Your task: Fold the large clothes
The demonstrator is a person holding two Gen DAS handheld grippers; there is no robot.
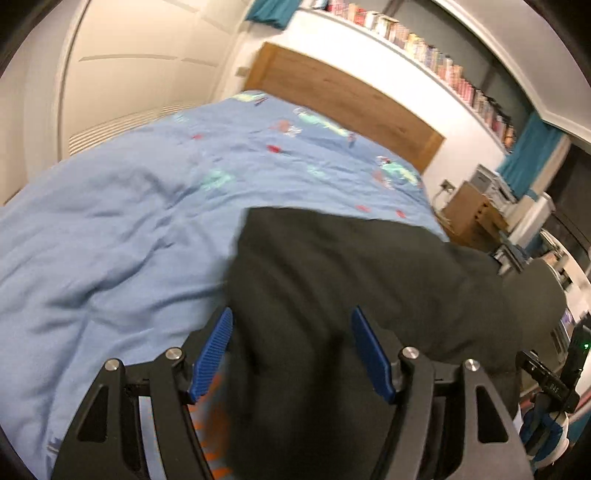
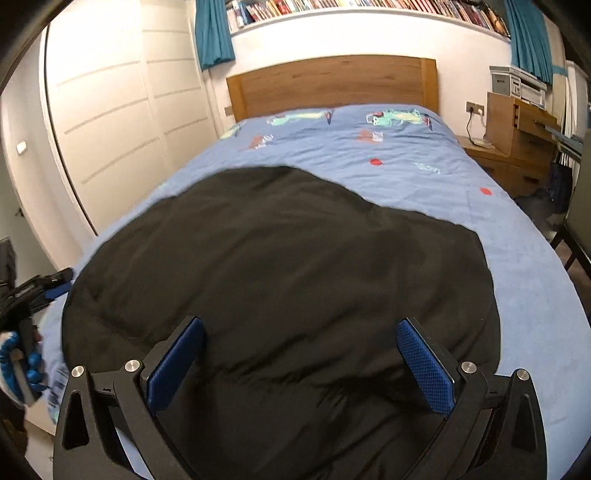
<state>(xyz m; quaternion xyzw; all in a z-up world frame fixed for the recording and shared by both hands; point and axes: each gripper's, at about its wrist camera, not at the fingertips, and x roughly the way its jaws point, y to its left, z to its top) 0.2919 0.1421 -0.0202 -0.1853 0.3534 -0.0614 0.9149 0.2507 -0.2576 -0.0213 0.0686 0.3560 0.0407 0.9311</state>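
Note:
A large black garment [image 2: 280, 266] lies spread on the blue bedspread [image 2: 388, 155] at the foot half of the bed. It also shows in the left wrist view [image 1: 351, 288], with an orange and white print [image 1: 212, 435] at its near edge. My left gripper [image 1: 291, 325] is open above the garment's left edge, with cloth between its blue pads but not pinched. My right gripper [image 2: 301, 332] is open wide above the garment's near middle. The left gripper also shows at the left edge of the right wrist view [image 2: 40, 288].
A wooden headboard [image 2: 332, 81] stands at the far end. White wardrobe doors [image 2: 110, 122] run along the left. A wooden bedside unit [image 2: 517, 125] with a printer stands at the right, with a chair [image 2: 580, 221] nearer. A book shelf [image 2: 351, 5] runs above.

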